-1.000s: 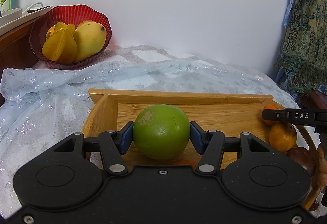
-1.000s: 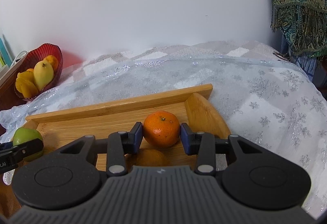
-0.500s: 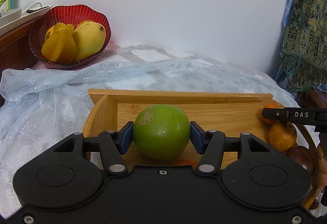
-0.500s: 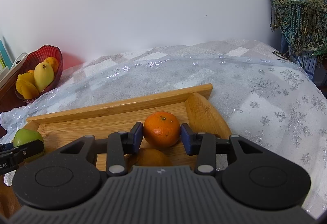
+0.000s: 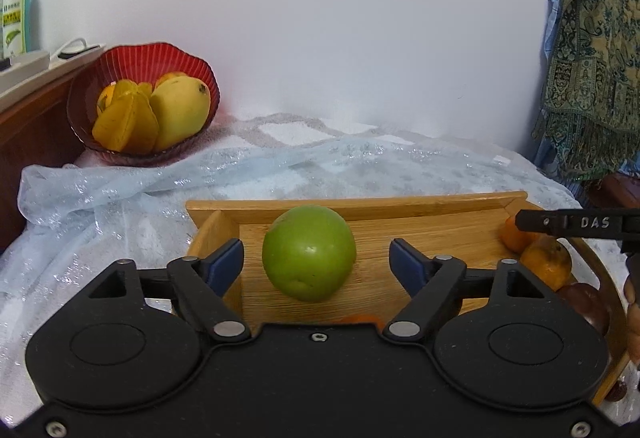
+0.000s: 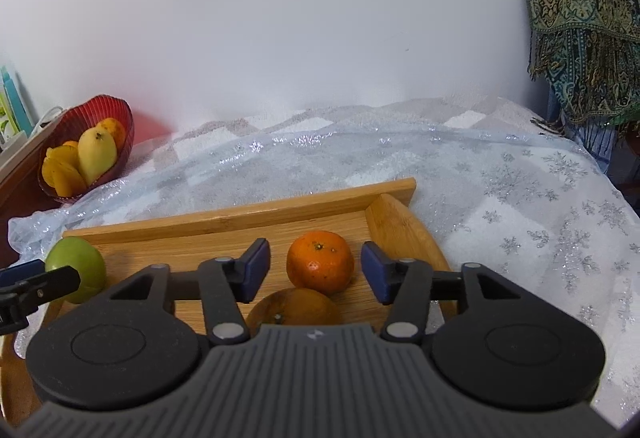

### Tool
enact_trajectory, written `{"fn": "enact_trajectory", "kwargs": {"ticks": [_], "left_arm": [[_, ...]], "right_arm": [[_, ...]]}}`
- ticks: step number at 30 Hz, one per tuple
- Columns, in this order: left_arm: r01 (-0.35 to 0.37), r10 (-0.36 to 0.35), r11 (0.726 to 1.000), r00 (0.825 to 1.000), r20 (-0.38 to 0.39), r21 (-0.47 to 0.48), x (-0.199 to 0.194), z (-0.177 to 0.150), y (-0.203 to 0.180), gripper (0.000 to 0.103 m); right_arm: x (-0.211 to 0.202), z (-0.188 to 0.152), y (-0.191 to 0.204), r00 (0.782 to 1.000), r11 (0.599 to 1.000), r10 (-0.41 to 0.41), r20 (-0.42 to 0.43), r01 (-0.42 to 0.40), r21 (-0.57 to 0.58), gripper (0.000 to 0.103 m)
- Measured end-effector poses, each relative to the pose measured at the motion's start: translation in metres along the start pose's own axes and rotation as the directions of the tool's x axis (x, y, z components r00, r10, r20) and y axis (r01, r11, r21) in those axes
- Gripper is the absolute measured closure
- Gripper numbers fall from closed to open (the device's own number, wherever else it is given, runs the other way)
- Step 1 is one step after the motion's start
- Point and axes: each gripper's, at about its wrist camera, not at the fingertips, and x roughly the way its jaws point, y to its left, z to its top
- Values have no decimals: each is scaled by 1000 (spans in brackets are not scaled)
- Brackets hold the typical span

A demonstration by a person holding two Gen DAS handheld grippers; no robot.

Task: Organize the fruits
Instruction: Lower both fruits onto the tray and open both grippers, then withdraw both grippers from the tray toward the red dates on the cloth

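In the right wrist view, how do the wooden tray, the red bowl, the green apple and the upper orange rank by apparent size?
Largest to smallest, as they appear:
1. wooden tray
2. red bowl, though it stands farther away, so it may really be bigger than it looks
3. upper orange and green apple: look alike, the apple partly hidden, so unranked

second orange point(image 6: 294, 308) half hidden behind right claw body, bottle point(image 5: 14, 8) label unreadable, scarf point(image 5: 592, 70) cut off at edge
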Motion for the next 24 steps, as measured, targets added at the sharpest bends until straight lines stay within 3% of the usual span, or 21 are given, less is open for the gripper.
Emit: {"fn": "enact_trajectory", "kwargs": {"ticks": [13, 24], "left_arm": [[-16, 17, 1000, 1000, 24, -2, -30, -6, -3, 10], [-19, 21, 999, 999, 49, -31, -71, -27, -1, 2]], "right_arm": [[-45, -9, 13, 996, 999, 28, 88, -24, -46, 16], [-87, -32, 24, 982, 998, 38, 182, -30, -49, 11]]}}
